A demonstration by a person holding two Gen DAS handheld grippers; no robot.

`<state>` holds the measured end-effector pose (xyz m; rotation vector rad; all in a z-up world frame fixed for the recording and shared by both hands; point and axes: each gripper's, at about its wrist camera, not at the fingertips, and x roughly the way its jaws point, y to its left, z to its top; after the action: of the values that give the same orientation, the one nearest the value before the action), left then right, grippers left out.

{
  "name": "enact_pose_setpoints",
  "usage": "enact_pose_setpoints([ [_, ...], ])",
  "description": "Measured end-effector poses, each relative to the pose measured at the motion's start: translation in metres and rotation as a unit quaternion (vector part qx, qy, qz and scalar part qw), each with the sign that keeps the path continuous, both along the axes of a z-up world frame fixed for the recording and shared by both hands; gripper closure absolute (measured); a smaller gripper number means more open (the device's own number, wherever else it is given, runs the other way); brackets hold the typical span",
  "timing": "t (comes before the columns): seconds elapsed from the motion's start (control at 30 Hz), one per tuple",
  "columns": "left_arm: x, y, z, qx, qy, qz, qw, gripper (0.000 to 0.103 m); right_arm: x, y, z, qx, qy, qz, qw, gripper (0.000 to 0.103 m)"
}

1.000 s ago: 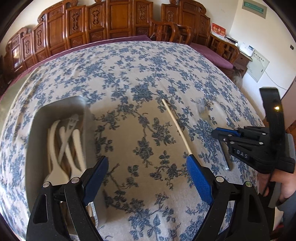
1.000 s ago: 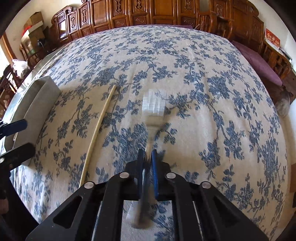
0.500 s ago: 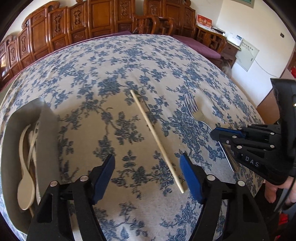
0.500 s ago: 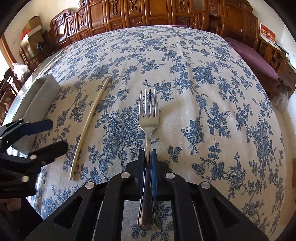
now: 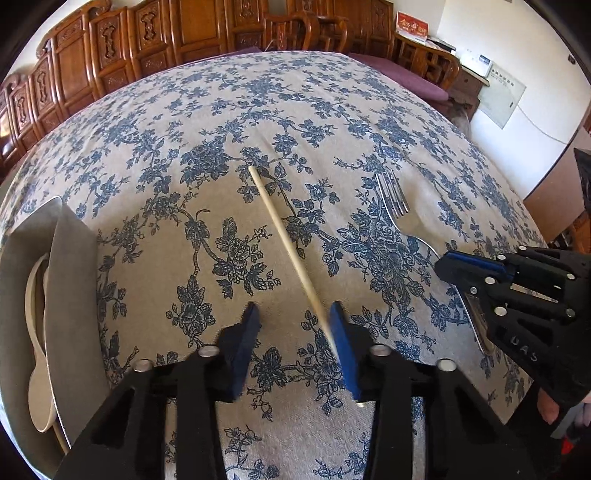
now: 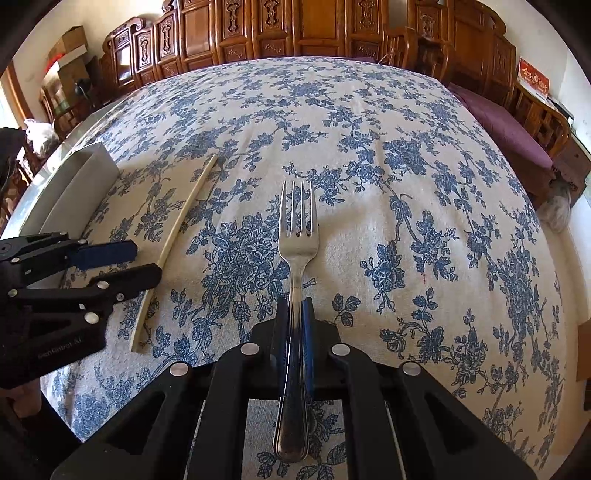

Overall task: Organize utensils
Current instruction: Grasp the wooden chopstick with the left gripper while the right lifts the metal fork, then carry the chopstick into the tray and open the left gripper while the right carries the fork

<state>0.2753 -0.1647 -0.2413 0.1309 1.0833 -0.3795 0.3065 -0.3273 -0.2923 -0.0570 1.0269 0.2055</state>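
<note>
A pale wooden chopstick (image 5: 291, 254) (image 6: 181, 225) lies slantwise on the blue-flowered tablecloth (image 5: 184, 206). My left gripper (image 5: 294, 321) (image 6: 146, 263) hangs over its near end. The jaws are closing with the stick between them: it lies against the right pad (image 5: 341, 343), while the left pad stands apart from it. My right gripper (image 6: 295, 306) (image 5: 443, 262) is shut on the handle of a steel fork (image 6: 297, 236) (image 5: 393, 195). The fork's tines point away, low over the cloth.
A grey tray (image 5: 70, 258) (image 6: 81, 177) at the left edge holds cream plastic spoons (image 5: 38, 387). Carved wooden chairs (image 6: 258, 29) line the far side. The table's edge drops off at the right, beside a purple cushioned bench (image 6: 509, 129).
My left gripper has moved right, from above the tray to the chopstick's near end, and its jaws have narrowed. The right gripper has kept hold of the fork, which has stopped blurring.
</note>
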Motion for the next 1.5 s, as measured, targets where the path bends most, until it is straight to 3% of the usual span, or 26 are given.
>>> enact_pose_setpoints([
  [0.1,0.0,0.002,0.001,-0.001,0.004,-0.002,1.0,0.089,0.003,0.002,0.0,-0.004,-0.002,0.001,1.0,0.092],
  [0.53,0.01,-0.004,0.0,0.024,0.003,0.006,0.9997,0.084,0.009,0.008,-0.001,-0.009,-0.008,-0.003,1.0,0.087],
  [0.57,0.01,-0.004,0.0,0.026,0.002,0.006,0.9996,0.087,0.008,0.008,-0.001,-0.011,-0.007,-0.002,1.0,0.087],
  [0.6,0.01,-0.003,0.0,0.028,0.002,0.007,0.9996,0.098,0.008,0.008,-0.001,-0.012,-0.006,-0.002,1.0,0.087],
  [0.77,0.008,0.011,0.004,0.025,0.004,0.008,0.9996,0.099,0.007,0.007,-0.001,-0.005,-0.001,-0.001,1.0,0.094],
  [1.0,-0.007,0.037,0.031,0.018,-0.018,0.012,0.9996,0.099,0.001,0.015,0.005,0.022,-0.001,0.004,1.0,0.095],
  [1.5,-0.038,0.105,0.089,-0.005,-0.066,0.047,0.9967,0.099,-0.003,0.077,0.055,0.038,-0.046,0.049,0.997,0.095],
])
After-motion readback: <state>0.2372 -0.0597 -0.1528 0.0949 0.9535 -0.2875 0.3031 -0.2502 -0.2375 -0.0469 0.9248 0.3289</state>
